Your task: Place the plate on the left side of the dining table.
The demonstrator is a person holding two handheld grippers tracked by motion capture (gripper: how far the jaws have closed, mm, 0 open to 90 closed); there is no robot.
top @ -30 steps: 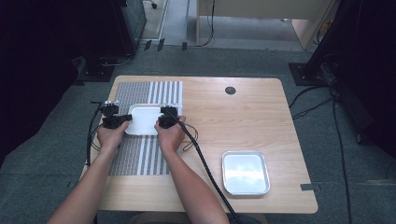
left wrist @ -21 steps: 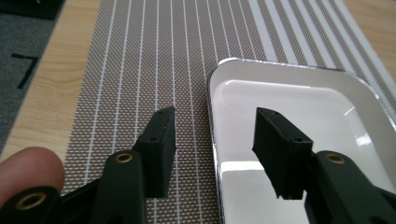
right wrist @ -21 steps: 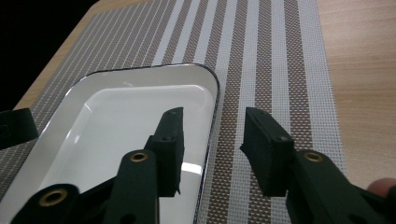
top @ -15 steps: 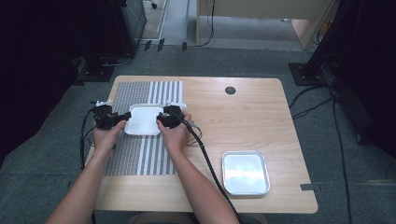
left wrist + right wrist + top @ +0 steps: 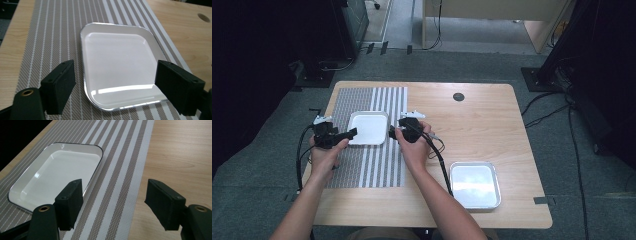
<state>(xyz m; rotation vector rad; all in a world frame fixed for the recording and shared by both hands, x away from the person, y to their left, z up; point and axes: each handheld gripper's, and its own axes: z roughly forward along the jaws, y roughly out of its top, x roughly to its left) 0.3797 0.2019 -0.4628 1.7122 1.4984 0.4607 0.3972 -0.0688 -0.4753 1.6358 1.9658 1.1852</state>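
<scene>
Wooden table [image 5: 492, 125] seen from the high view, with a striped grey-and-white placemat [image 5: 377, 170] covering its left part. A white square tray [image 5: 368, 128] with rounded corners lies flat on the placemat, between the two hand-held grippers. The left gripper [image 5: 343, 135], held in the person's left hand [image 5: 323, 155], sits just beside the tray's left edge; its jaws are spread apart and hold nothing. In the left gripper view the tray [image 5: 120, 62] lies directly ahead of the open jaws, its near rim between them, and neither pad touches it. The right gripper [image 5: 394, 133], held in the right hand [image 5: 414, 147], sits just beside the tray's right edge, likewise released and empty. In the right gripper view the tray [image 5: 55, 175] lies ahead and to the left of the jaws; the left pad stands over the tray's near edge, though contact cannot be told, and the gap between the jaws frames the placemat's [image 5: 117, 182] broad stripes and bare wood. A second tray, silver-rimmed [image 5: 475, 184], rests on the bare table well apart, behind the right gripper near the person's side. A dark round hole [image 5: 458, 96] marks the tabletop beyond the right gripper.
</scene>
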